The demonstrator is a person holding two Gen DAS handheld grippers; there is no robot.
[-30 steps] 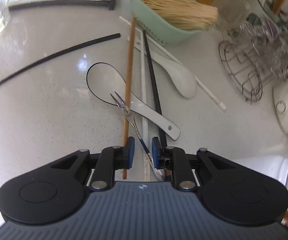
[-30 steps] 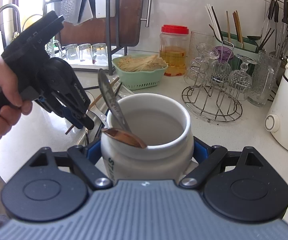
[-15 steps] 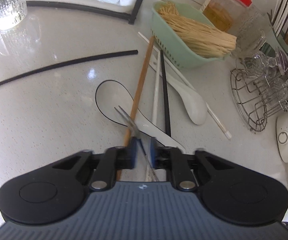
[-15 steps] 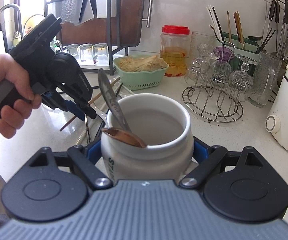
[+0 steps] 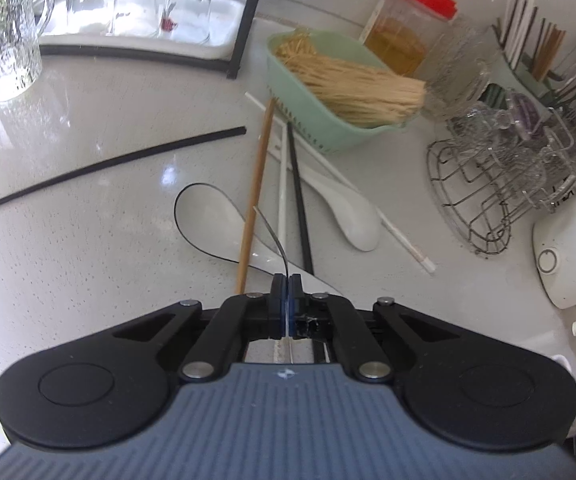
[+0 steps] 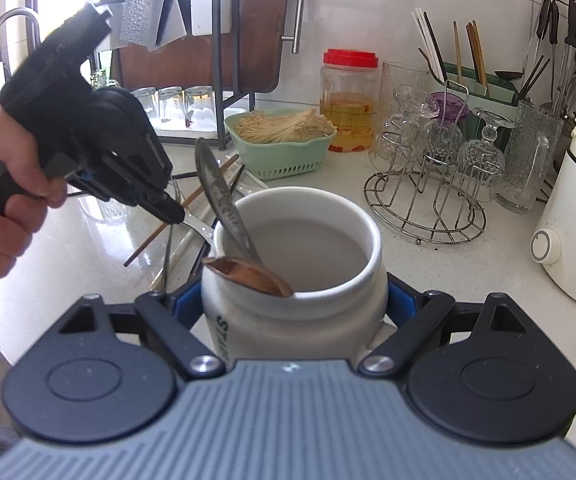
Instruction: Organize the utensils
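So the fork [image 5: 274,228] is being pinched by its handle in the left claw [image 5: 286,294], whose jaws have just been closing and are now clamped tight on it, tines sticking out forward above the pile. It's being held just left of the jar [image 6: 295,280], not in it yet. The jar itself is being gripped around its body by the right claw [image 6: 293,308], pads pressed on both sides, and it's being kept upright on the worktop [image 5: 88,260]. Progress-wise, maybe a third is done: a metal spoon [image 6: 220,196] and a wooden spoon [image 6: 248,274] are already sitting in the jar. Plenty is still being left on the worktop, though: the black-rimmed spoon [image 5: 208,220], the white spoon [image 5: 347,208], a wooden chopstick [image 5: 256,196], a white chopstick [image 5: 283,192] and a black chopstick [image 5: 299,208] all overlapping in one heap, plus a long white stick [image 5: 327,164] running under them and a lone black stick [image 5: 116,160] lying well apart to the left. Next thing probably being called for is the fork getting dropped into the jar.
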